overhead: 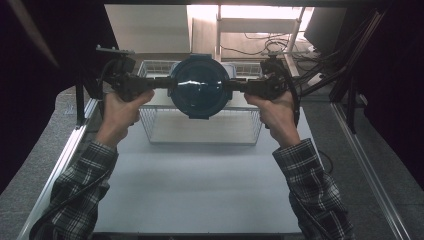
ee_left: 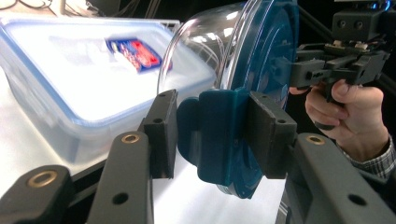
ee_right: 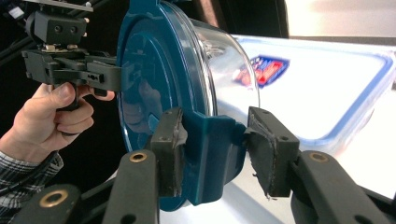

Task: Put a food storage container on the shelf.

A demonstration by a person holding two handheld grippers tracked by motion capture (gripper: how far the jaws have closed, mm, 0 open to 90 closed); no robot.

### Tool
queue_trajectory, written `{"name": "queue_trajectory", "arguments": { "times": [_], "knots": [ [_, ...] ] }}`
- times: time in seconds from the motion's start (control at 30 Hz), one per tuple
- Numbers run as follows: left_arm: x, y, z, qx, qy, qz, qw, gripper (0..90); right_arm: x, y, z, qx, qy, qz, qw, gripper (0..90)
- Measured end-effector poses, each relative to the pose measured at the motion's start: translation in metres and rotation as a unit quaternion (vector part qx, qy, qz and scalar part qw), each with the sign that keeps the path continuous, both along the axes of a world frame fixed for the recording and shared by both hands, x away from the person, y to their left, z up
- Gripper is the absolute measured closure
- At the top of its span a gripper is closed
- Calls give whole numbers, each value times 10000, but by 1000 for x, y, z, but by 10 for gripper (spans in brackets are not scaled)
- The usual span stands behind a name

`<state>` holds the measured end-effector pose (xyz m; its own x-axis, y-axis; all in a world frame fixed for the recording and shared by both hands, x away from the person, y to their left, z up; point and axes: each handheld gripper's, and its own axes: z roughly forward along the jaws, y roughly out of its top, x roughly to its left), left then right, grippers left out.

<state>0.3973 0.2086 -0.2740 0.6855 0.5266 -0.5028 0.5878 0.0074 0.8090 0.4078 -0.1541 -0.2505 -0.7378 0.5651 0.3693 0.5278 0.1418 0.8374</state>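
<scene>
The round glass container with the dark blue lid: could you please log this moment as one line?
object: round glass container with dark blue lid | left tool: clamped on lid tab | right tool: clamped on opposite tab | position: above wire basket

Taking the wire basket [overhead: 200, 125] as the mark: it stands on the surface [overhead: 200, 185], towards its far end. The round lidded container [overhead: 199, 86] hangs above the basket's far half, clear of it. The left gripper [overhead: 162, 84] lies left of the container, the right gripper [overhead: 239, 86] right of it, each with its jaws on a side latch. A flat lidded box [ee_left: 84, 70] lies below the container.
</scene>
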Motion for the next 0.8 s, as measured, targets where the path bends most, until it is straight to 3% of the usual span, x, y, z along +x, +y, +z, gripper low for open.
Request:
{"name": "queue_trajectory", "arguments": {
  "times": [0.3,0.47,0.8],
  "knots": [
    [26,3,17,-148,134,167,9997,559,23,6,18,26,-26,-148,9999,567],
    [37,3,24,-87,169,235,9995,559,35,6,22,90,48,-175,9998,564],
    [57,2,18,-359,309,315,9984,560,55,5,24,164,137,-326,9992,561]
  ]
}}
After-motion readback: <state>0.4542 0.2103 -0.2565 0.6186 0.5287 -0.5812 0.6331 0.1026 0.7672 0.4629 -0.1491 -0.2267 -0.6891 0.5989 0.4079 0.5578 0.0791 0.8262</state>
